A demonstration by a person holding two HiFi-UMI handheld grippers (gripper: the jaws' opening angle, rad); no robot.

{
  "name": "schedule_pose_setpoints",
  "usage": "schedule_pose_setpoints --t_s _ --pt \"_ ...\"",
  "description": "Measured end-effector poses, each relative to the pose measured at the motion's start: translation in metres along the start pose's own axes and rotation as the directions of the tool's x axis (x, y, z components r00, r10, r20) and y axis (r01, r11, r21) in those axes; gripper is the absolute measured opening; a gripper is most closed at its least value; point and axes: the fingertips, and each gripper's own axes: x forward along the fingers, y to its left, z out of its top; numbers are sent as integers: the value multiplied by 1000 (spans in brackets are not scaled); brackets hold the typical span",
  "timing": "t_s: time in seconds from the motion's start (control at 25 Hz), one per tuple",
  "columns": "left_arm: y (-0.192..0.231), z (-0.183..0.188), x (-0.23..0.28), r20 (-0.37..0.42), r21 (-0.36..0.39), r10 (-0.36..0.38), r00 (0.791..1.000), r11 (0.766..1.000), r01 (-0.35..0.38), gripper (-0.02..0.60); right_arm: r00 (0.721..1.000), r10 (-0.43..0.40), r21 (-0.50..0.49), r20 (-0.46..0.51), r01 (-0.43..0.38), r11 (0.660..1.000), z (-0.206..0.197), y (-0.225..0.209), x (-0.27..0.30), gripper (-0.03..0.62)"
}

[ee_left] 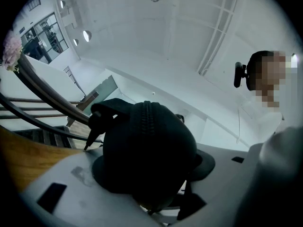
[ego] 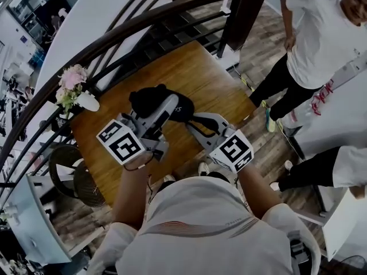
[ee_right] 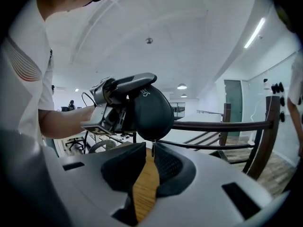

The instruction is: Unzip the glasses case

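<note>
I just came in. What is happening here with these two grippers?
A person is working on a black glasses case with two hand-held grippers, above a wooden table. The left gripper holds the case up between its jaws. The jaws of the right gripper pinch the zipper pull that hangs under the case. The zipper looks closed, so the unzipping is not yet done.

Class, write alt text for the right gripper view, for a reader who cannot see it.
The right gripper has its jaws closed on the small zip pull hanging beneath a black glasses case. The left gripper holds the case above a wooden table, with a dark curved railing behind.
</note>
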Motion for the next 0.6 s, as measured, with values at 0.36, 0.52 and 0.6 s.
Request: schedule_pose_setpoints --t_s 0.36,0.52,0.6 --pt "2 -11 2 -36 35 15 999 999 -14 259 995 -70 -80 -77 64 995 -12 -13 0 49" --pt "-3 -25 -2 -106 58 -3 994 998 9 259 990 -115 -149 -82 102 984 -12 -22 -4 49" --pt "-7 -34 -2 -158 87 -13 987 996 27 259 986 -132 -232 -97 107 967 -11 -25 -6 51"
